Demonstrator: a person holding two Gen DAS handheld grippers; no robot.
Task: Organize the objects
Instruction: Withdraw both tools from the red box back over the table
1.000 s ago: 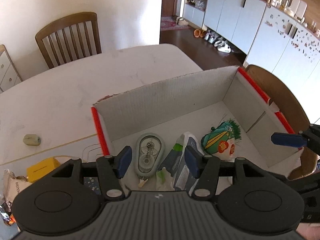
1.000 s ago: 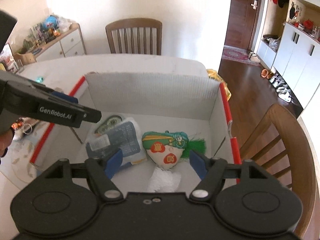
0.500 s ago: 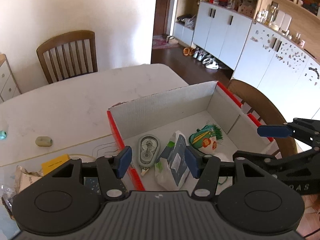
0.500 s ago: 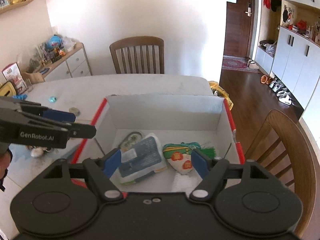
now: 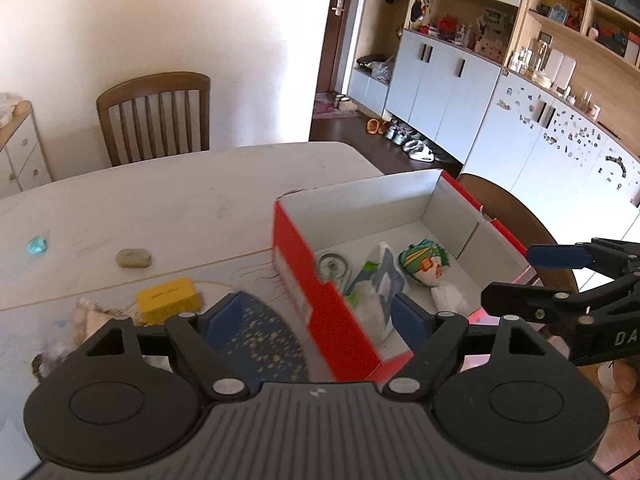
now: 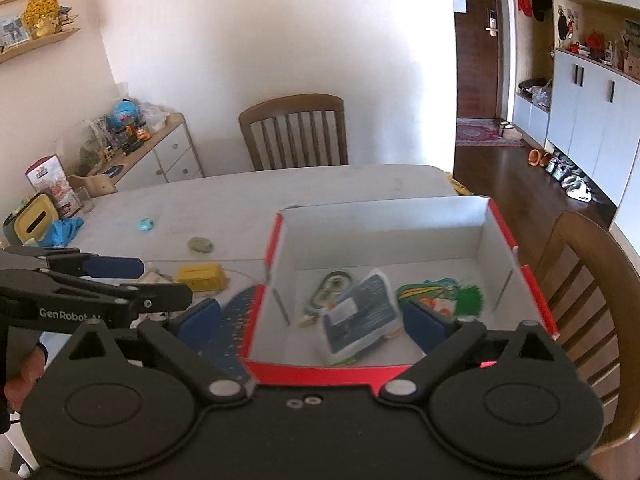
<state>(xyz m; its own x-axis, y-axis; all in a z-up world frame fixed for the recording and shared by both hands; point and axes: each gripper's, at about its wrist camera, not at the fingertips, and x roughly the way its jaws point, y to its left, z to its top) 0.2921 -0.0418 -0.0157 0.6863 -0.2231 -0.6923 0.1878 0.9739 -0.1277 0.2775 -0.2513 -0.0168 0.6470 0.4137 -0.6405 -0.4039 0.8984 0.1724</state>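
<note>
on the pale marble-look surface (image 5: 168, 200), near its right end: a red cardboard box with a white inside (image 5: 400, 204), open-topped. inside on its floor, left to right in the right wrist view: a grey-green round correction-tape dispenser (image 6: 330, 290), a white, blue and green plastic packet (image 6: 360, 316) tilted up, a green and orange stuffed fabric charm with a green tassel (image 6: 440, 294); just in front of the charm, in the left wrist view, a white crumpled wad (image 5: 450, 298).

outside the box, to its left on the surface: a yellow rectangular block (image 5: 168, 294) beside a dark blue gold-speckled oval piece (image 5: 256, 336), farther back a grey-green pebble-shaped lump (image 5: 134, 258) and a small turquoise bead-like thing (image 5: 37, 245), both well apart from the box.

left gripper (image 5: 312, 320) above the box's near left corner, blue-padded fingers (image 5: 218, 322) spread wide, holding nothing. right gripper (image 6: 316, 324) over the box's near wall, fingers (image 6: 424, 324) likewise wide apart and bare. each gripper visible at the edge of the other's view.

brown wooden slat-back chair (image 6: 294, 132) at the far side of the surface.
</note>
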